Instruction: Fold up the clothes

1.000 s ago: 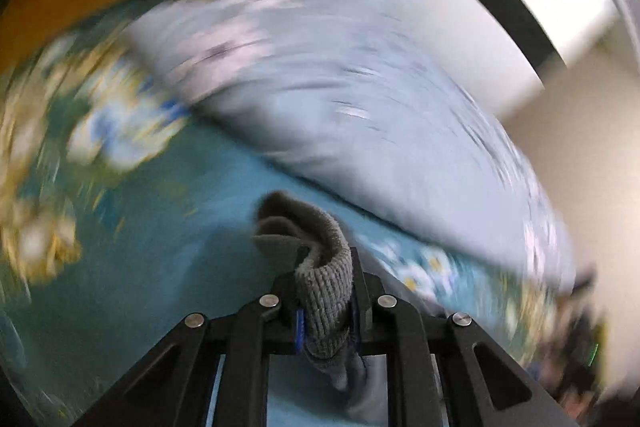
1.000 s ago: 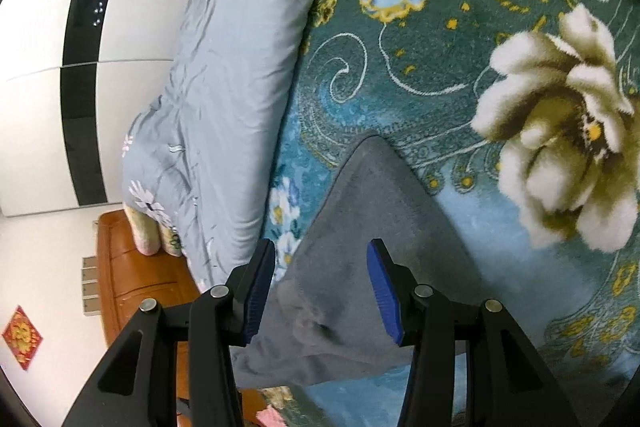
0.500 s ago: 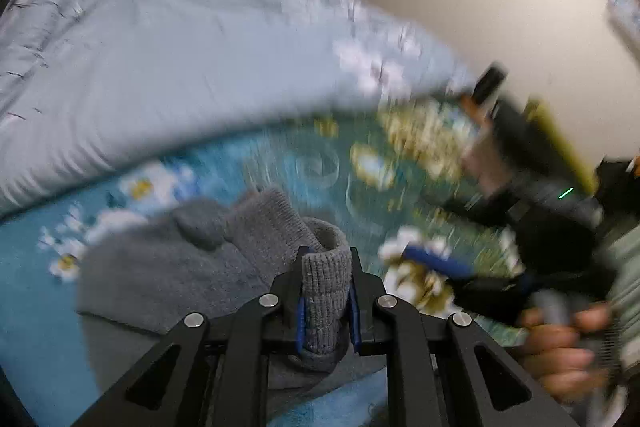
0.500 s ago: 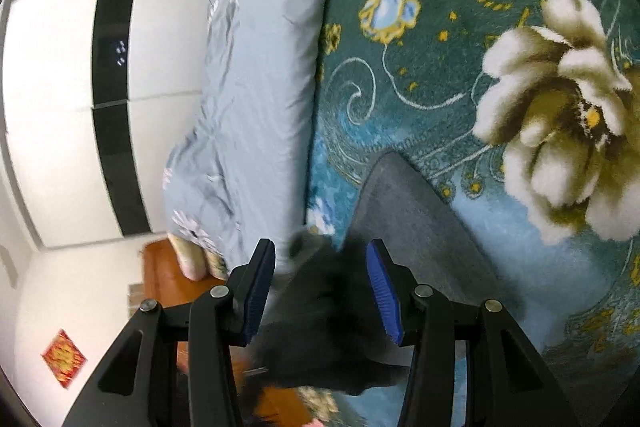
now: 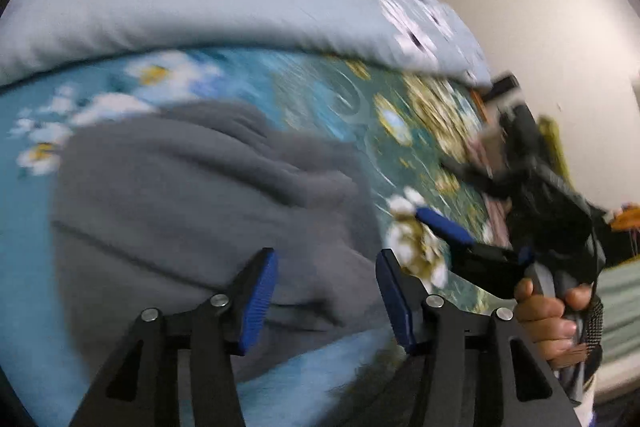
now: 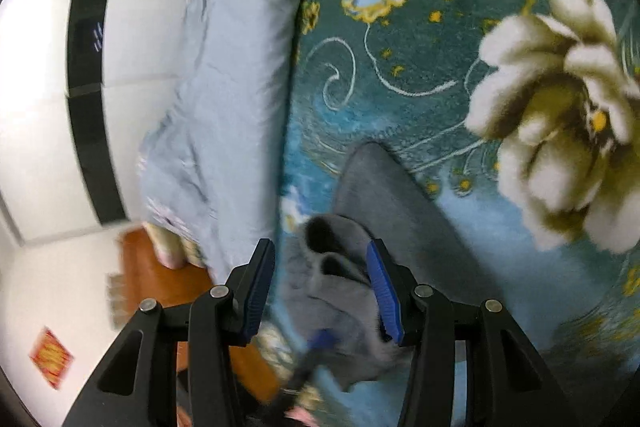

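Left claw (image 5: 324,301) just opened, grey sweater (image 5: 192,195) lying below, w/ nothing gripped.

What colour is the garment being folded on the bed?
Plain dark grey, a fleecy knit sweater. It shows best in the left wrist view, lying on the teal floral blanket.

grey sweater (image 5: 192,195), teal floral blanket (image 6: 460,75)

Pretty busy bedroom: the bed wears a teal bedspread (image 6: 460,39) covered in big cream and blue flowers with gold swirls, and a pale blue-grey quilt (image 6: 232,95) with white blossoms lies bunched along one edge of it. Behind that there's a white wardrobe (image 6: 40,131) with a black vertical stripe, an orange-brown wooden headboard (image 6: 148,279), and a plain off-white wall (image 5: 540,7).
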The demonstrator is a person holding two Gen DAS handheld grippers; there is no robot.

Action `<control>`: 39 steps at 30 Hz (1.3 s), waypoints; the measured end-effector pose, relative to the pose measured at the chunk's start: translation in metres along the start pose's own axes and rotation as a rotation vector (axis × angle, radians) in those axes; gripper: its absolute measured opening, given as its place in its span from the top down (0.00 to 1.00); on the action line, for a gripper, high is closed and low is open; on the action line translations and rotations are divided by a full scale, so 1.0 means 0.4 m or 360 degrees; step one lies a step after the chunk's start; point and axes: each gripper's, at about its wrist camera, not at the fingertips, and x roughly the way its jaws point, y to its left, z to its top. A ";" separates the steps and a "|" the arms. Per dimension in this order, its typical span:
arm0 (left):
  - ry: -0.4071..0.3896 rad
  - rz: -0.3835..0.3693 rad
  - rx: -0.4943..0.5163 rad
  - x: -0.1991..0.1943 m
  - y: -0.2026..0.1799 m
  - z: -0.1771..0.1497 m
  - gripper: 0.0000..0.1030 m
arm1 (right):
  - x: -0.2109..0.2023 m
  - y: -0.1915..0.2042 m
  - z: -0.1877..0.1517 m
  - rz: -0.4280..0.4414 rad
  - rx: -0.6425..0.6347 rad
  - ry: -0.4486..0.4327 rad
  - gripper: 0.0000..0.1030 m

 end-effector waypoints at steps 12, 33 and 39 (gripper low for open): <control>-0.0072 0.0354 -0.0345 -0.103 0.295 -0.053 0.45 | 0.149 0.058 -0.044 -0.0554 -0.0445 0.0399 0.41; 0.0015 0.0233 -0.0475 -0.068 0.367 -0.160 0.35 | 0.216 0.113 -0.157 -0.0550 -0.0847 0.0636 0.64; 0.0035 0.0259 -0.0467 -0.063 0.351 -0.165 0.36 | 0.232 0.143 -0.194 -0.0771 -0.1043 0.0558 0.88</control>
